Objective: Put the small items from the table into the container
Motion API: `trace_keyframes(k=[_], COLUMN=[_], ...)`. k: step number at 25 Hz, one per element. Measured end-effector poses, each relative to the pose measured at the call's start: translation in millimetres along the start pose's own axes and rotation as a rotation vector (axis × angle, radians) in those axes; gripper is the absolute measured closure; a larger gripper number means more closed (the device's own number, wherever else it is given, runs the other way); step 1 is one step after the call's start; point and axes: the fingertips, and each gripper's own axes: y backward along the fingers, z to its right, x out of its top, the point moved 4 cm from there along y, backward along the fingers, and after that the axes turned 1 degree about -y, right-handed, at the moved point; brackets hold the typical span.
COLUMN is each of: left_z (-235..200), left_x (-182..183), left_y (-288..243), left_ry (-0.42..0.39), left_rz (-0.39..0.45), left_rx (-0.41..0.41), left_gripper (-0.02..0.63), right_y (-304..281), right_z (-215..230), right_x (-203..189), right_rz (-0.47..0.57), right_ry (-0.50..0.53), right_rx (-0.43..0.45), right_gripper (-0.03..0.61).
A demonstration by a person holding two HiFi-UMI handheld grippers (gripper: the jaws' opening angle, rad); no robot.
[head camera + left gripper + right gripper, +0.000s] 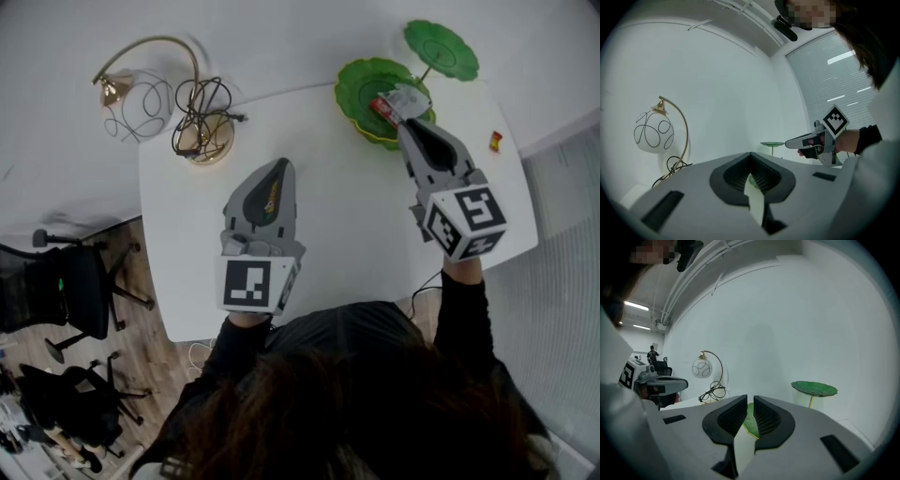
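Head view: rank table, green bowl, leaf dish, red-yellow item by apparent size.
1. table
2. bowl
3. leaf dish: looks slightly smaller than the bowl, but it sits raised on a stalk nearer the camera, so 2 and 3 are unsure
4. red-yellow item

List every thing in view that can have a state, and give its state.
left gripper: shut on a thin yellow-green item.
right gripper: above the green bowl, jaws a slit apart, nothing between them.
green bowl: a red and silver packet lies in it.
red-yellow item: lying on the table, outside the bowl.
lamp: looks unlit, cord coiled at its base.
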Motion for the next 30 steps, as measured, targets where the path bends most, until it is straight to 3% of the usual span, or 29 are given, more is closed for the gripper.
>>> trace_keyframes(k=[12, 30], left_z=[7.7, 11.6], left_x=[3.0, 1.3], left_y=[2.7, 0.1], left_ry=[0.006, -0.002], left_rz=[0.007, 0.0], left_rx=[0.003, 0.013], left_gripper=[0.612, 0.612], right_y=[23.7, 27.7], right_z=[-31.3, -41.2], right_x=[-11.6, -19.4], right_rz=[0.094, 0.117], right_ry=[-0.002, 0.02], right_rx=[-0.021, -0.026], right_gripper=[0.54, 0.552])
